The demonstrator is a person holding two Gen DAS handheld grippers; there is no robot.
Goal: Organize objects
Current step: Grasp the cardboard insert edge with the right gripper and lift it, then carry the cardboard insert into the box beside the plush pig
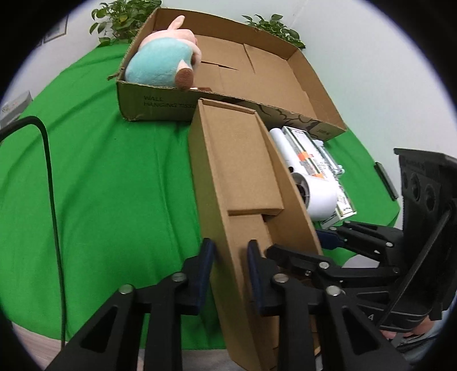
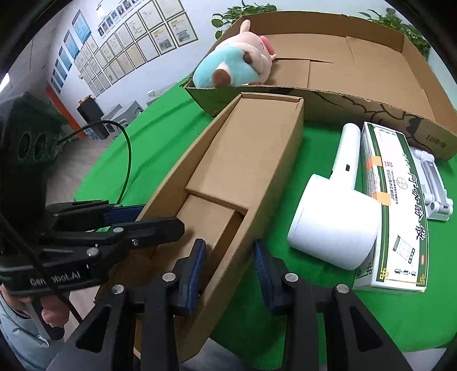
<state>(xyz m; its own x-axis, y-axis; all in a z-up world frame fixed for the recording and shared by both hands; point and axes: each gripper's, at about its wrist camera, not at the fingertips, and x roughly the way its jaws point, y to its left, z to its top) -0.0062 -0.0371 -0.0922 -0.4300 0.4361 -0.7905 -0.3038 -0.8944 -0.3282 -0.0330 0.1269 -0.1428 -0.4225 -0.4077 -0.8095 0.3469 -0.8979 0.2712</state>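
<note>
A long, shallow brown cardboard box (image 1: 237,171), open-topped with inner flaps folded down, is seen on the green cloth (image 1: 114,177). Its left wall is clamped between the left gripper (image 1: 228,265) pads. Its right wall is clamped by the right gripper (image 2: 230,265), near end.

A bright green cloth (image 2: 160,137) covers the table. Leafy green potted plants (image 1: 125,20) stand at its far edge against a pale wall — framed certificates (image 2: 125,37) hang in rows there (print too small to read). A thin black cable (image 1: 51,182) trails across the cloth.
</note>
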